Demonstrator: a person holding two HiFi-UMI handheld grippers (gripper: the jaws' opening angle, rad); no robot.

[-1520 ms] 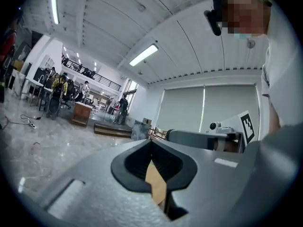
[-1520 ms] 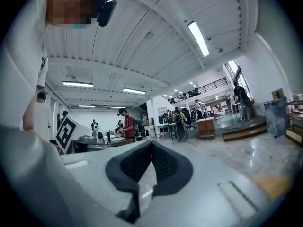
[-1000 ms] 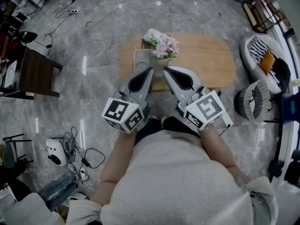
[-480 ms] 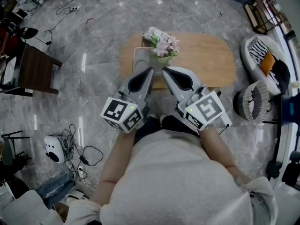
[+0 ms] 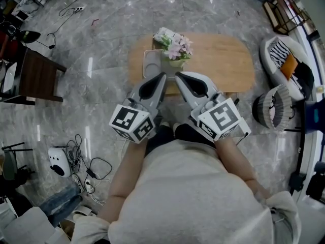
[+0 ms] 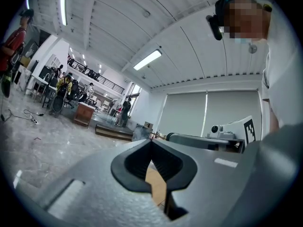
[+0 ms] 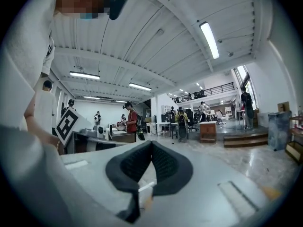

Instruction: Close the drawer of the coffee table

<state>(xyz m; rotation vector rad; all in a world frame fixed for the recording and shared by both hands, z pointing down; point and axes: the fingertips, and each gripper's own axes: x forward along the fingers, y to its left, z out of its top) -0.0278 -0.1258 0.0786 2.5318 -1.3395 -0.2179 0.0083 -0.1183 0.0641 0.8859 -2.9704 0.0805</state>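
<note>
The left hand-held gripper (image 5: 161, 76) and right hand-held gripper (image 5: 179, 75), jaws pressed together on nothing, point toward 12 o'clock at the wooden table (image 5: 223, 65) bearing potted flowers (image 5: 175, 49).

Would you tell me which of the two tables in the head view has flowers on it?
The light wooden oval coffee table in the middle carries the pink flowers; the dark brown table at the left edge has none.

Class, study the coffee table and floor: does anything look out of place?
Nothing on the coffee table looks askew; the flowers stand upright. Only a tangle of cables sprawls on the floor at left.
</note>
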